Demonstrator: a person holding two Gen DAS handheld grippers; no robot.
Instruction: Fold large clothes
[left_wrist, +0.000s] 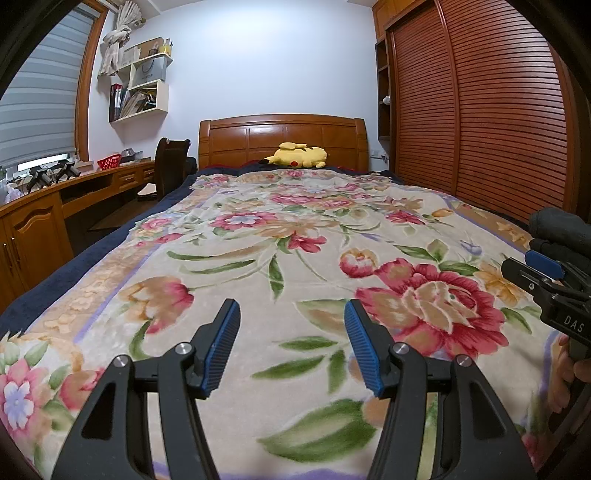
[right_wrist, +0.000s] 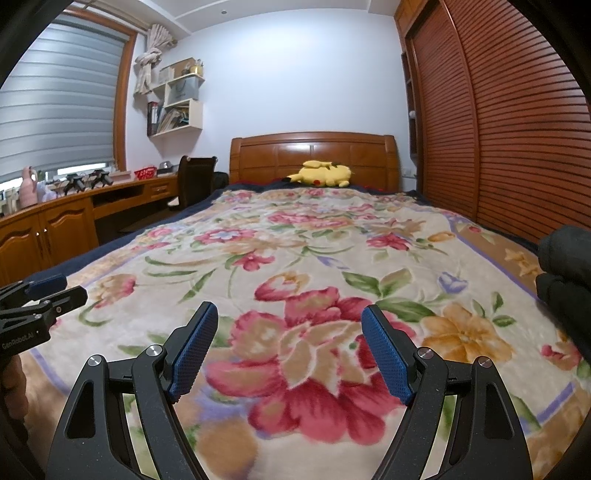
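Jaws wide on left gripper (left_wrist: 291, 314) and right gripper (right_wrist: 290, 317), nothing held, ready above flowery blanket (left_wrist: 295, 229) for dark clothes (right_wrist: 565, 258).

A floral blanket (left_wrist: 288, 258) covers the bed (left_wrist: 282, 138), a yellow plush toy (left_wrist: 297, 155) at its headboard.

Left gripper (left_wrist: 291, 314): matte black two-finger frame, triangular cut-outs in side arms, round silver pivot screws at linkage joints; blue ribbed pads (left_wrist: 221, 347) on inner faces. Right gripper (right_wrist: 288, 317): same black frame and silver screws; blue pads (right_wrist: 386, 354) with fine dotted texture. White lettering on housings: "DAS" on right unit seen from left view, "GenRobot.AI" on left unit seen from right view
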